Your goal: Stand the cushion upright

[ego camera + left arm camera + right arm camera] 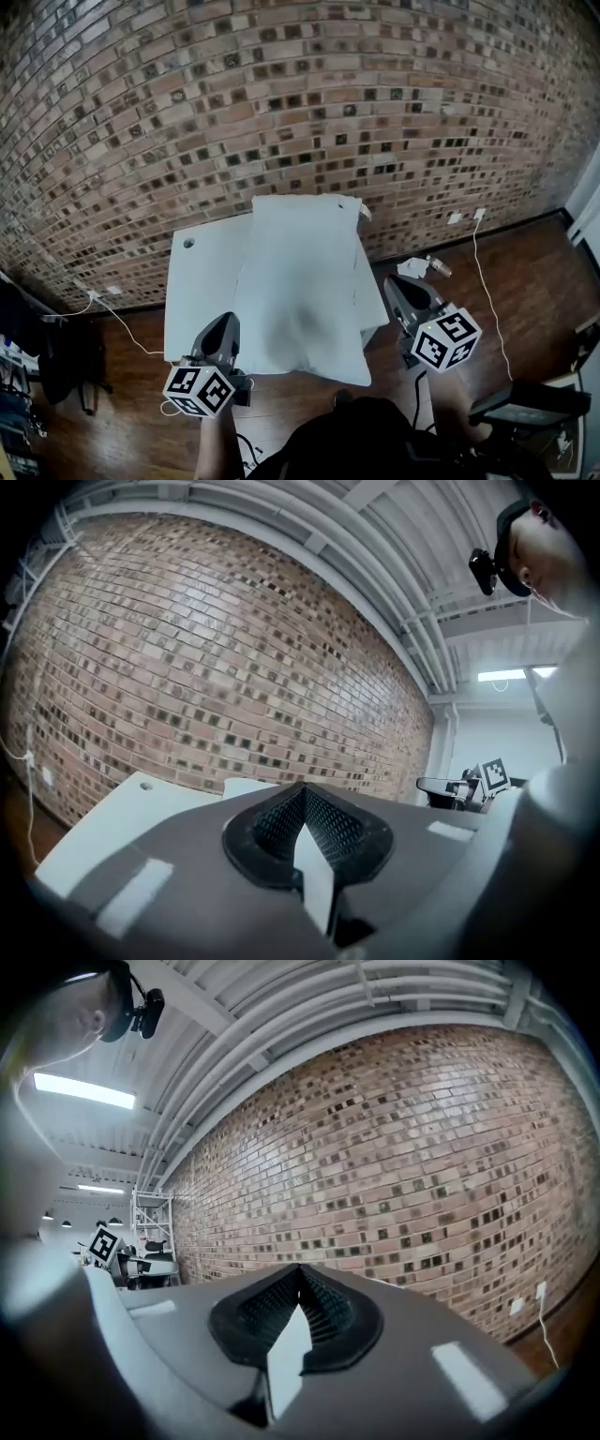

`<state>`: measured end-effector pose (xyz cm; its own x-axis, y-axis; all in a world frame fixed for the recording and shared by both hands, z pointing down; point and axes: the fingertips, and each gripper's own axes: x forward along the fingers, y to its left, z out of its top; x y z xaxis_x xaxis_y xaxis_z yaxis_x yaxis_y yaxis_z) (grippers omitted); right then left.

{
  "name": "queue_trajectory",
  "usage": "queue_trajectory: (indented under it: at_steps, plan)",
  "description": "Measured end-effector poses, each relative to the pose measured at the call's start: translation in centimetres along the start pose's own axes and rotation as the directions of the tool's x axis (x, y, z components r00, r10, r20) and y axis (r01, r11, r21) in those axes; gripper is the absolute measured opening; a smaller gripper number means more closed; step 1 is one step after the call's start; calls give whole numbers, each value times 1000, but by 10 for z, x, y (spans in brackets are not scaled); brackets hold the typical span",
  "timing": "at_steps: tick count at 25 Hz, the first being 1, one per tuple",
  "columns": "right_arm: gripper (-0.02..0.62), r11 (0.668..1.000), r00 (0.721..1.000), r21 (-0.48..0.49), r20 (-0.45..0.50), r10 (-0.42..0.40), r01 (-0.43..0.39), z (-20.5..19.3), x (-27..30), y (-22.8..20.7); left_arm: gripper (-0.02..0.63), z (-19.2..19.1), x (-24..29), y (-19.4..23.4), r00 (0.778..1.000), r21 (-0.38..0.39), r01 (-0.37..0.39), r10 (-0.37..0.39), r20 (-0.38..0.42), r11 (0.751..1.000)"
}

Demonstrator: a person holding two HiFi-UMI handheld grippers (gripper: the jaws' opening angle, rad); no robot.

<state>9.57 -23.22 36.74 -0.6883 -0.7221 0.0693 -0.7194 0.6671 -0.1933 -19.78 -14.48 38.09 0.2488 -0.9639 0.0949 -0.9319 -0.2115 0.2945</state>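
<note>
Cushion [300, 281] to be stood up. How are the tools set?

Both pressed together with nothing between them. The left gripper [228, 321] has its ribbed pads [323, 822] meeting in a closed point, and the right gripper [298, 1283] looks the same in its own view.

Where are they, going by the table [202, 267]?

The left one is at the table's near-left corner. The right gripper [395, 283] is just off the table's right side. Each is beside the cushion, and neither seems to touch it.

And the cushion itself?

It lies flat along the table. Its near end hangs over the table's near edge and its far end lies towards the brick wall [281, 112] behind the table.

So what makes a good lift?

I'd spread both pairs of jaws first, since closed they can only nudge. The overhanging near end looks easiest to reach, so I'd pinch it at its two corners, level with each other. Then I'd swing that end up while the far edge stays on the table as a hinge.

Risks?

It looks soft, so it may fold in the middle or slide towards the wall. I'd lift both sides together and settle it before letting go.
</note>
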Motion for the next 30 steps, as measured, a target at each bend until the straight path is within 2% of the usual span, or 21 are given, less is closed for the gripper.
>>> queue_trajectory:
  at_steps: [6, 10, 15, 19, 22, 25, 28, 29, 30]
  plan:
    - [6, 996, 998, 74, -37, 58, -55, -8, 36, -44, 2, -11, 52, -5, 998, 11, -18, 19, -53, 1000]
    - [6, 992, 994, 90, -51, 97, -92, -10, 53, -53, 2, -11, 72, 0, 997, 28, -15, 17, -77, 1000]
    - [6, 992, 994, 94, -66, 93, -86, -11, 72, -65, 2, -1, 94, 14, 996, 38, -4, 8, -91, 999]
    - [6, 985, 988, 131, -93, 126, -113, -22, 91, -65, 2, -2, 117, 39, 993, 38, 45, -40, -108, 998]
    - [11, 969, 978, 218, -142, 151, -118, -43, 111, -70, 2, -5, 142, 73, 989, 5, 35, -34, -141, 999]
    - [166, 934, 954, 337, -220, 203, -120, -75, 131, -74, 2, -20, 168, 112, 978, -24, 12, -17, -206, 1000]
    - [309, 907, 933, 411, -284, 223, -92, -112, 154, -86, 2, -46, 193, 146, 963, -85, 50, -71, -261, 995]
    - [333, 897, 931, 438, -299, 211, -62, -123, 159, -93, 63, -59, 199, 155, 951, -116, 71, -102, -292, 991]
    - [357, 884, 929, 467, -313, 197, -30, -134, 164, -100, 222, -73, 204, 162, 935, -146, 87, -131, -330, 985]
